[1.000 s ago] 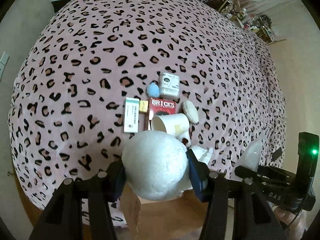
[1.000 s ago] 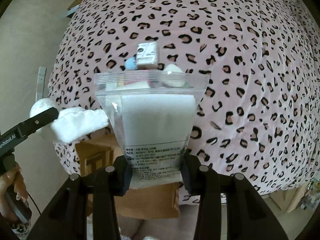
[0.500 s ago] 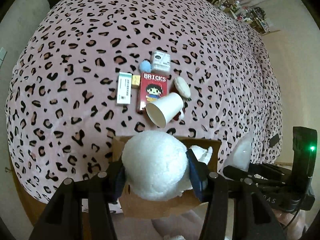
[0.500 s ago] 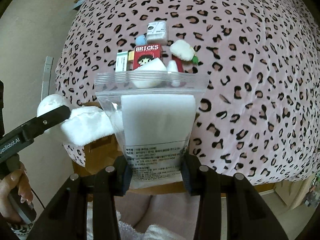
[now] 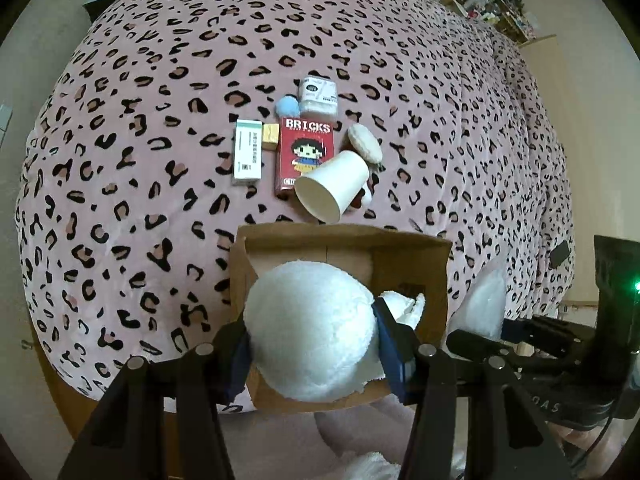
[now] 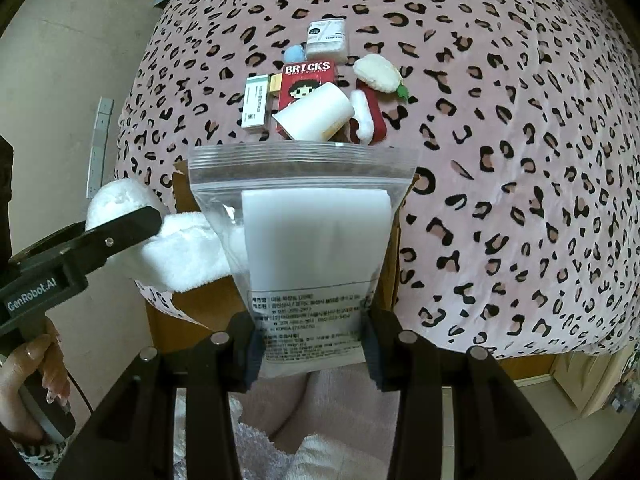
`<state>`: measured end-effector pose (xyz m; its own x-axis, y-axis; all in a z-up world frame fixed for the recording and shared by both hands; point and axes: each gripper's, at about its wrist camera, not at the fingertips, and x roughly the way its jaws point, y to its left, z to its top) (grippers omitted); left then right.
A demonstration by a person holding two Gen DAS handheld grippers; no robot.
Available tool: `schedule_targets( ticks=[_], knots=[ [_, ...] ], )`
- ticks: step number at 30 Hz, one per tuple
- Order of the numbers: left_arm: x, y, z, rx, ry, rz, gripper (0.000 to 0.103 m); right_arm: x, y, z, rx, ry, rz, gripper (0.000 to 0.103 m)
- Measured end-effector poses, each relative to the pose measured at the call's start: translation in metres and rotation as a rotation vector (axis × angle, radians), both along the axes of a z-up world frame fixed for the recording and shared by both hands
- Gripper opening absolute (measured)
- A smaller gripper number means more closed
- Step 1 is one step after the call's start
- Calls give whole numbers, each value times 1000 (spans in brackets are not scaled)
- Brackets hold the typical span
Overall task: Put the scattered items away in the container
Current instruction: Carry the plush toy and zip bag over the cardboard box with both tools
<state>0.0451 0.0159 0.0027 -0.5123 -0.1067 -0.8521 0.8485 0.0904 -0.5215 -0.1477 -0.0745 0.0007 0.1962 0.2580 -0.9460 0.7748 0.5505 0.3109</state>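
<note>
My left gripper point(image 5: 312, 340) is shut on a white plush toy point(image 5: 310, 330), which hangs over the open cardboard box point(image 5: 436, 264) at the bed's near edge. My right gripper point(image 6: 312, 344) is shut on a clear zip bag holding a white sponge point(image 6: 316, 240), raised above the same box point(image 6: 182, 196). The left gripper with the plush toy point(image 6: 180, 252) also shows at the left of the right wrist view. Beyond the box lie a tipped paper cup point(image 5: 332, 186), a red BRICKS box point(image 5: 304, 154), a white-green carton point(image 5: 248, 150), a blue pompom point(image 5: 288, 106) and a white packet point(image 5: 319, 96).
A leopard-print pink blanket point(image 5: 160, 80) covers the bed. A cream oval plush point(image 6: 378, 74) and a red-white item point(image 6: 370, 118) lie right of the cup. A hand point(image 6: 28, 368) holds the left gripper's handle. Shelves with clutter point(image 5: 492, 4) stand at the far right.
Both grippers have drawn back toward the bed's near edge, still gripping their items. The cardboard box has come into full view beneath them, and the scattered items now look farther away.
</note>
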Motion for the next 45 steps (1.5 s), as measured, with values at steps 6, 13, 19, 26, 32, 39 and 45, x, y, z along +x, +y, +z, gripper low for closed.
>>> schedule_targets(
  ticks=[6, 13, 19, 26, 32, 39, 45],
  knots=[
    [-5, 7, -5, 17, -3, -27, 55, -1, 5, -3, 14, 4, -15, 42],
    [-9, 12, -8, 18, -20, -56, 55, -2, 9, -5, 25, 7, -57, 42],
    [-12, 14, -11, 25, -28, -78, 55, -2, 10, -6, 29, 10, -75, 42],
    [-19, 16, -15, 31, -33, -108, 55, -1, 11, -9, 43, 12, -95, 42],
    [-22, 17, -19, 48, -27, -123, 55, 1, 10, -12, 54, 17, -103, 43],
    [-23, 18, -21, 52, -28, -129, 55, 3, 11, -14, 62, 23, -120, 43],
    [-26, 17, -22, 54, -28, -143, 56, 4, 12, -15, 61, 26, -141, 45]
  ],
)
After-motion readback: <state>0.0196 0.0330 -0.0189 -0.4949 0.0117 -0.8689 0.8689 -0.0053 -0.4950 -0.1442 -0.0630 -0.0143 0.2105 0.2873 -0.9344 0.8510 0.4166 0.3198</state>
